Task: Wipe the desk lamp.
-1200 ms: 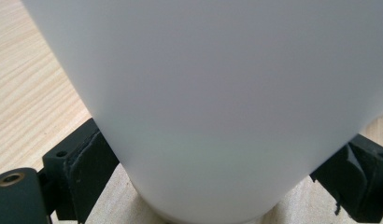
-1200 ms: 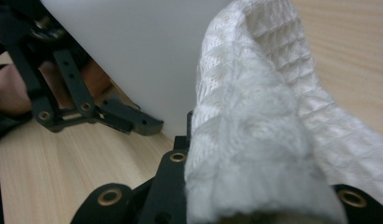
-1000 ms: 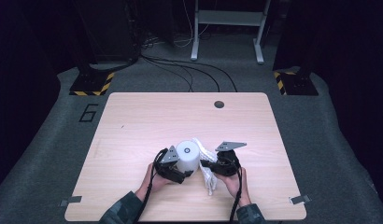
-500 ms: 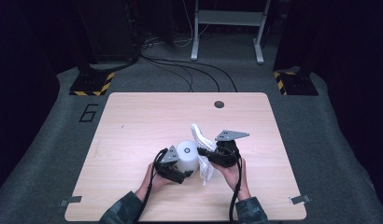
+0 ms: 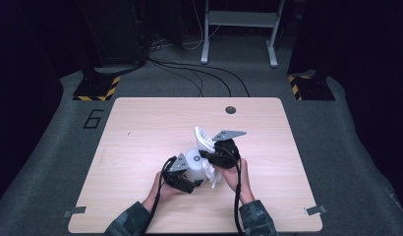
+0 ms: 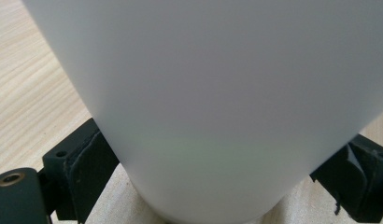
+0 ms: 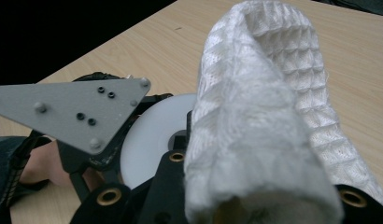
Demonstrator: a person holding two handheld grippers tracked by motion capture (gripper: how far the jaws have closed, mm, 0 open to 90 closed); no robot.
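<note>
Left tongs (image 5: 188,173): closed around the white cylinder (image 5: 194,164); in the left gripper view a black jaw presses each side of it, low on its wall, just above the tabletop.
Right tongs (image 5: 209,156): clamped on the white waffle-weave cloth (image 5: 203,138), just right of the cylinder, with the grey three-cornered plate (image 5: 229,134) on top.
White cylinder: upright on the tabletop (image 5: 140,132), in the near middle part, between the two tongs; its flat round top (image 7: 152,135) shows in the right gripper view behind the cloth.
White cloth: one end rises rolled or folded above the right tongs, at the cylinder's far-right side; the other end hangs down at the cylinder's near-right side (image 5: 213,176). Whether it touches the cylinder I cannot tell.
Left hand (image 5: 162,189): near-left of the cylinder, around its tongs.
Right hand (image 5: 236,174): near-right of the cylinder, around its tongs.
Round hole (image 5: 231,109): in the tabletop, well beyond the cylinder toward the far edge.
Sleeves (image 5: 256,216): camouflage pattern, nearer than the cylinder, at the tabletop's near edge.
</note>
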